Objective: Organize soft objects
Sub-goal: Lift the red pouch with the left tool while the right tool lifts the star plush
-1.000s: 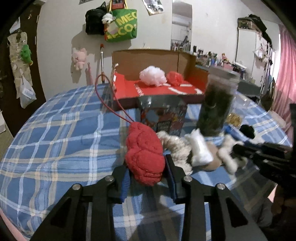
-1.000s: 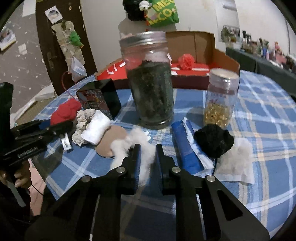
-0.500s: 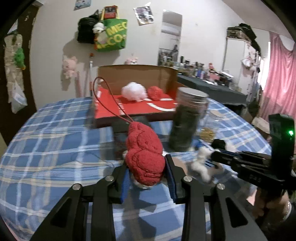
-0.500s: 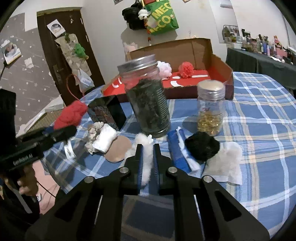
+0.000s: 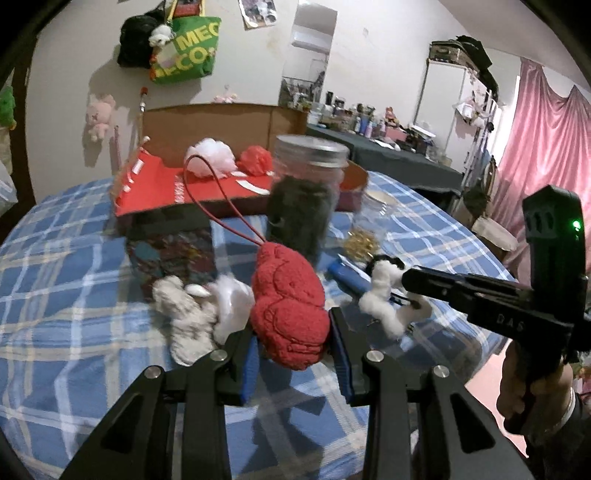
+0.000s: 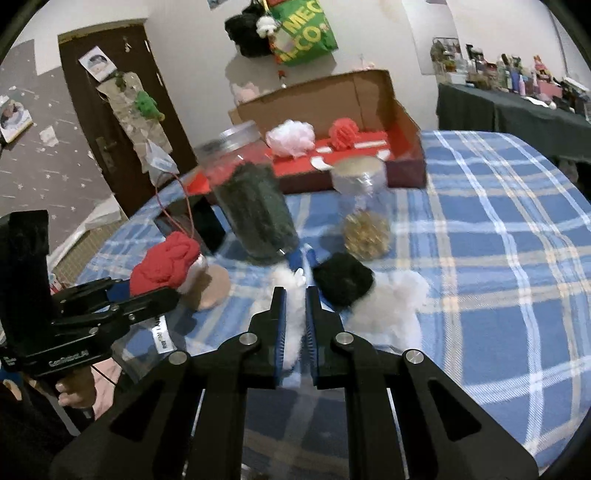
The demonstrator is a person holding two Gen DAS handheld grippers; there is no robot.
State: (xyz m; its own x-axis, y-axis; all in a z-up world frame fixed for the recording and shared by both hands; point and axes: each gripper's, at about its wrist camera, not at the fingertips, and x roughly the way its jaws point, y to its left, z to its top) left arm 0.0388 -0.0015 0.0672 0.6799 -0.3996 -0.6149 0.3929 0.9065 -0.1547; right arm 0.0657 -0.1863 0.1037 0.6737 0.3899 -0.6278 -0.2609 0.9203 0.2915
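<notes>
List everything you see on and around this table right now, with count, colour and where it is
red knitted toy: 1, red with a cord loop, between the left gripper's jaws
white fluffy piece: 1, white, between the right gripper's jaws
cardboard box: 1, brown with red floor, far side of the table
pompoms: 2, one white, one red, in the box
tall jar: 1, clear with dark contents, mid table
small jar: 1, clear with golden contents, right of the tall jar
black fluffy ball: 1, black, near the small jar
tablecloth: 1, blue plaid, over the table
tote bag: 1, green, on the wall
left gripper: 1, black, shut on the toy
right gripper: 1, black, shut on the fluff
</notes>
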